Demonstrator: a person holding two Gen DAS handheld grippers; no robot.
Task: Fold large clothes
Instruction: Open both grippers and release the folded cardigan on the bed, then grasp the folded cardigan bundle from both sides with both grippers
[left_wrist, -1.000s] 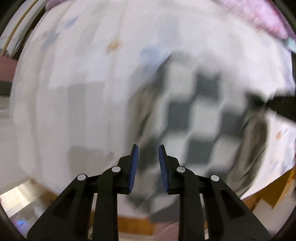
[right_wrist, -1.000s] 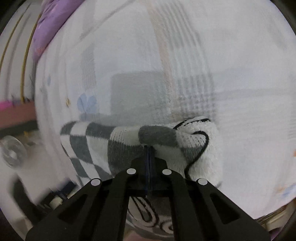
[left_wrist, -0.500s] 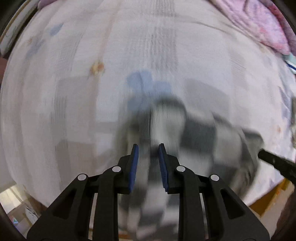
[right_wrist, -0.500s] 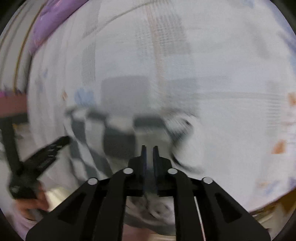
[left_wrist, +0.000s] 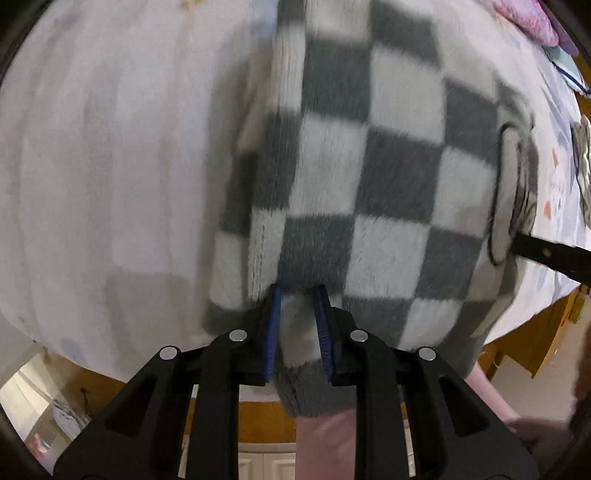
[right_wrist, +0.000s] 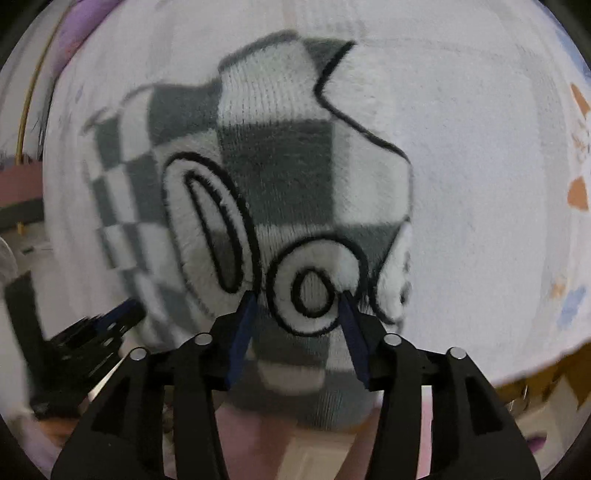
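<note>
White bedsheet (left_wrist: 110, 166) now lies under a released checkered sweater (left_wrist: 369, 166), right gripper (right_wrist: 299, 301) opened, left gripper (left_wrist: 297, 299) parted around its hem.

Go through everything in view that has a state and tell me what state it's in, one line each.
checkered sweater: folded into a compact bundle, lying on the bed, near edge hanging over the side.
left gripper: open, fingers straddling the sweater's near edge, not clamped.
right gripper: open wide, fingers either side of the sweater's ring-patterned edge.
bedsheet: spread flat under the sweater.
pink bedding: bunched at the far corner of the bed.
</note>
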